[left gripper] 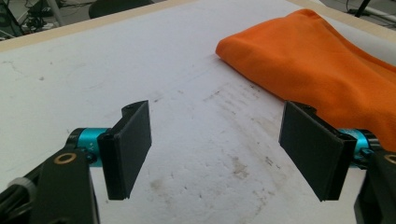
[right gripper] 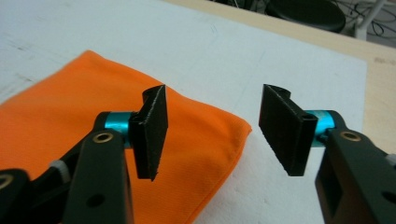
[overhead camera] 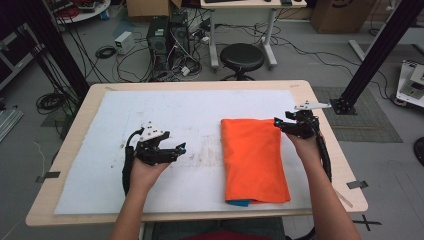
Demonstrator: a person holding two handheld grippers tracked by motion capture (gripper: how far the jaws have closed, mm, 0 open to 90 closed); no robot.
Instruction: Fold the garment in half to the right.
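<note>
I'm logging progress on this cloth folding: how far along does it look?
Done: the orange cloth lies folded into a narrow rectangle on the white mat, a blue bit peeking out at its near edge. In hand: nothing; the right tool hangs open over the cloth's far right corner, and the left tool is open above bare mat. Left: perhaps another fold, though I can't be sure.

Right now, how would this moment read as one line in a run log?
orange cloth: folded, flat on white mat | left tool: open, beside cloth | right tool: open, over cloth's far right corner
</note>
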